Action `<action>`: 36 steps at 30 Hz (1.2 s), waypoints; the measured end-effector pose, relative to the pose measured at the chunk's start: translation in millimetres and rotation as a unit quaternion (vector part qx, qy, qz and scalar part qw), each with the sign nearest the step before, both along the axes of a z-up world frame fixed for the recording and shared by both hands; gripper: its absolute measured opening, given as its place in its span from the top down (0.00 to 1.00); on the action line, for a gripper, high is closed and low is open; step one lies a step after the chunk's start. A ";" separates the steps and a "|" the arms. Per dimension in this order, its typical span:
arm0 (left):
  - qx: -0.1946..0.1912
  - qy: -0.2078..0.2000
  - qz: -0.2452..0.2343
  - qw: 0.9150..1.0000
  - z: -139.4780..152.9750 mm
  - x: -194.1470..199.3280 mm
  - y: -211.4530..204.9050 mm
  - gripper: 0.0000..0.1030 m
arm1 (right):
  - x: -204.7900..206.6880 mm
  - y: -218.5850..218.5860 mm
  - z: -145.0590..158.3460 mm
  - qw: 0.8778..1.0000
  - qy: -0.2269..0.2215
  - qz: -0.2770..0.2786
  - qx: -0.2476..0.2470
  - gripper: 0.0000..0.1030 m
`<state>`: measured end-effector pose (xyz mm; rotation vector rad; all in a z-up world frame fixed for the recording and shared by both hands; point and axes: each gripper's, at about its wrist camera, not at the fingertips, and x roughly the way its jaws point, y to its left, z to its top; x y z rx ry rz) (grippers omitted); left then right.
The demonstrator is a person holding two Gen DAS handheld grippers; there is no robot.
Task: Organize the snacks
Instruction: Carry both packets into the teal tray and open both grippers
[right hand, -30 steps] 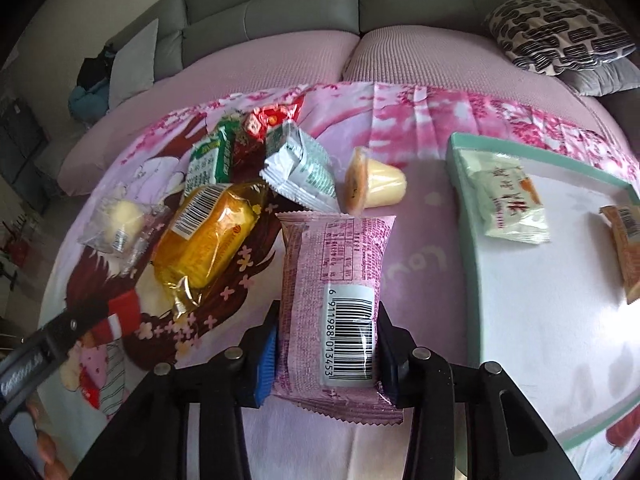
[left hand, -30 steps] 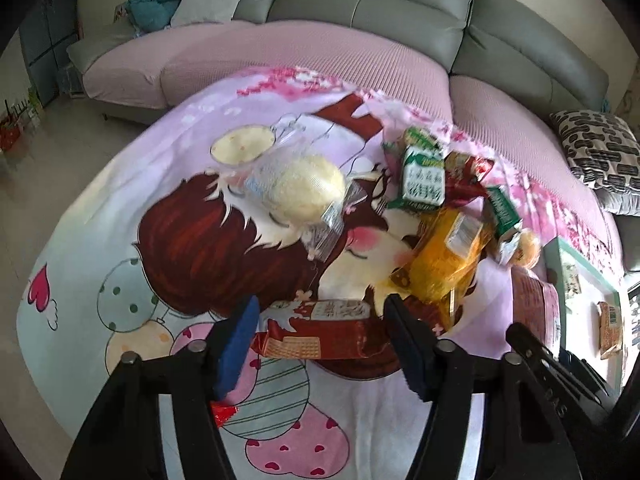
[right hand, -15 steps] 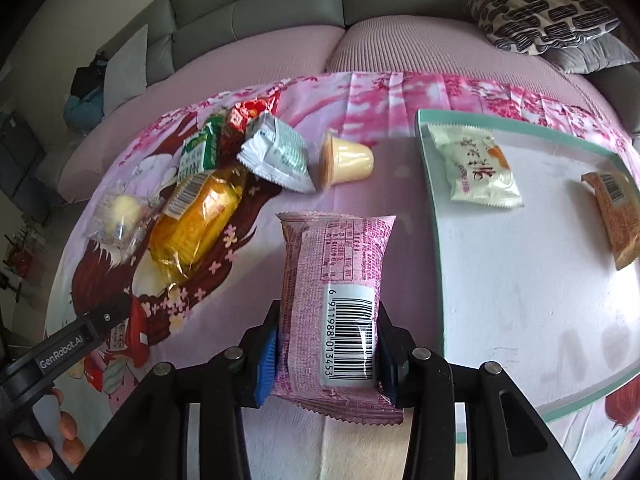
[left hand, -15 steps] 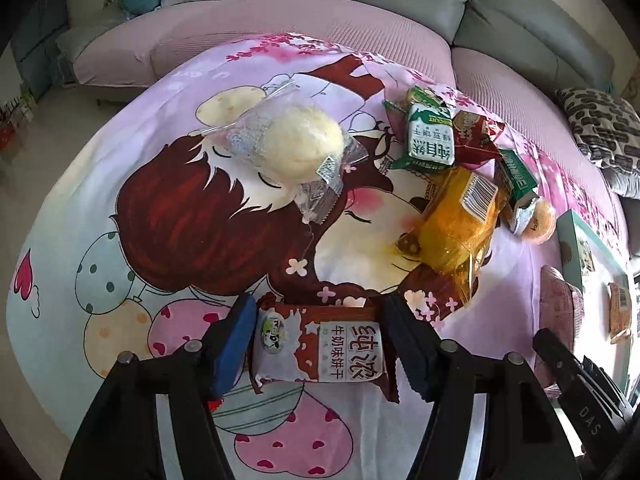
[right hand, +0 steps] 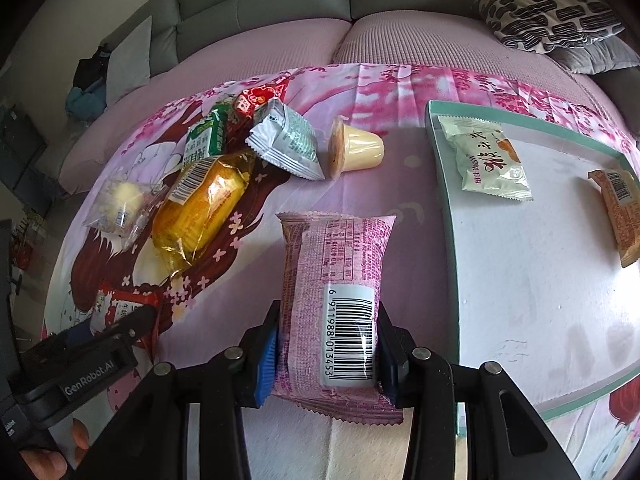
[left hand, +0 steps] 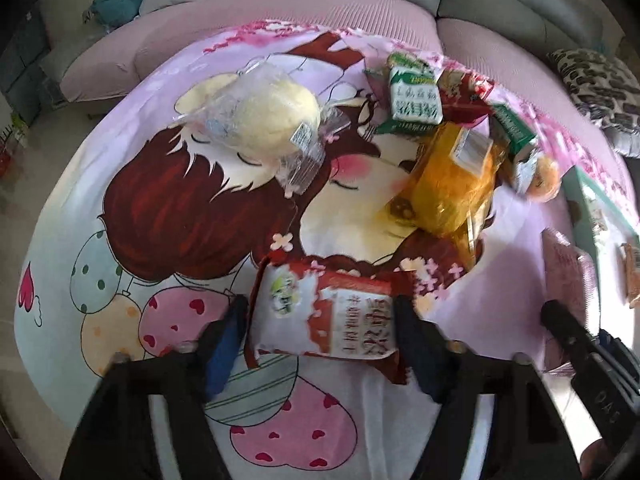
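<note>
A red-and-white biscuit packet (left hand: 328, 316) lies on the cartoon-print cloth (left hand: 160, 208). My left gripper (left hand: 319, 304) points down over it with a finger at each end of the packet. The jaws stand open and I see no squeeze on the wrapper. My right gripper (right hand: 328, 312) is shut on a pink packet (right hand: 336, 256) with a barcode, held above the cloth just left of the teal-rimmed white tray (right hand: 540, 280). In the right wrist view the left gripper's finger (right hand: 120, 320) rests over the same biscuit packet (right hand: 110, 304).
The tray holds a cream packet (right hand: 492, 164) and an orange packet (right hand: 620, 212). On the cloth lie a yellow cake packet (right hand: 200, 208), a bagged bun (left hand: 268, 120), a green-and-white carton (left hand: 414, 98), a grey-green packet (right hand: 292, 144) and a jelly cup (right hand: 356, 148). A sofa (right hand: 280, 0) curves behind.
My left gripper has come down and forward, so the red-and-white packet now sits between its fingers instead of ahead of them. The right gripper keeps its hold on the pink packet, almost still.
</note>
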<state>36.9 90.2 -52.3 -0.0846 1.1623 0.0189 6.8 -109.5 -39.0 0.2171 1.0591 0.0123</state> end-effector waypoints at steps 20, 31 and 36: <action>-0.050 -0.065 -0.025 0.996 51.9 -9.5 -25.8 0.36 | -12.4 -14.1 42.1 0.998 -0.054 0.022 0.015 0.58; -0.032 -0.076 -0.109 0.991 70.4 4.0 -126.0 0.36 | -9.3 -87.1 55.3 0.997 -0.065 -0.037 -0.031 0.58; -0.013 -0.074 -0.130 0.989 68.2 7.3 -159.0 0.36 | -12.3 -124.9 56.4 0.995 -0.060 -0.074 -0.034 0.58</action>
